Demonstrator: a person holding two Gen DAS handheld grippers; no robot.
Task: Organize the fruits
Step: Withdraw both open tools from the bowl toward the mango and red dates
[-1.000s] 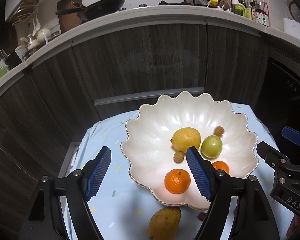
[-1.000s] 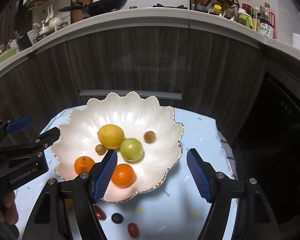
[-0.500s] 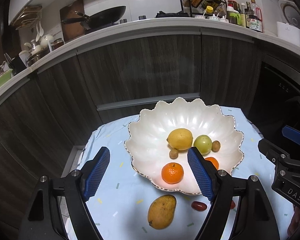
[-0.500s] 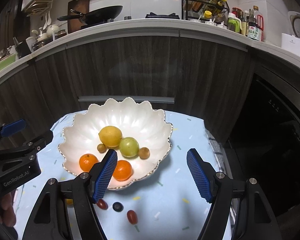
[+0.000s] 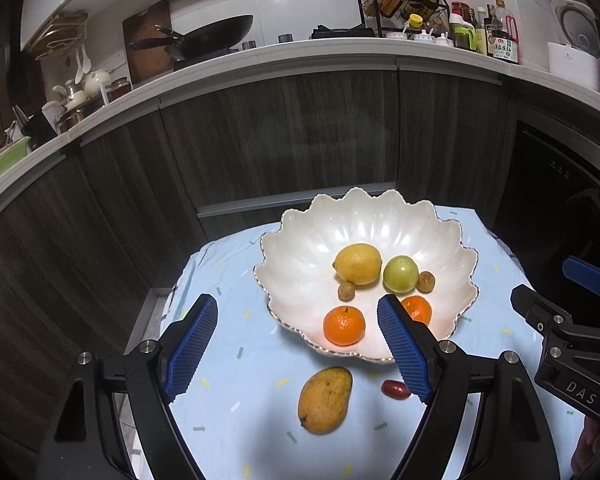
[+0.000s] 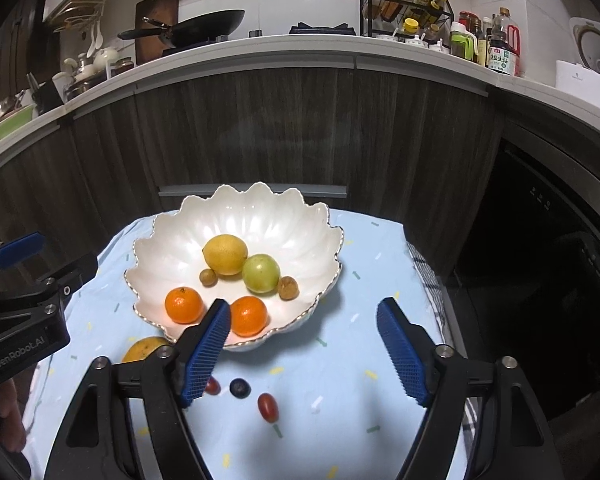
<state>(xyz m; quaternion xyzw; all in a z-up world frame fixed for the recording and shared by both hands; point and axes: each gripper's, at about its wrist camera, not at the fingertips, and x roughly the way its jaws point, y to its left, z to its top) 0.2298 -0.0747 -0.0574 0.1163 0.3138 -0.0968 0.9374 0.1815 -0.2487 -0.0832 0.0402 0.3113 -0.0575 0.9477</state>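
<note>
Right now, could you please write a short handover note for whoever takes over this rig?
Left gripper: jaws open, just been opening, nothing between them.
Right gripper: jaws open, just been opening, empty too.
Done: in the white bowl lie a lemon, a green fruit, two oranges and two small brown fruits.
Left: on the blue cloth in front of the bowl remain the mango, two small red fruits and a dark berry.
</note>
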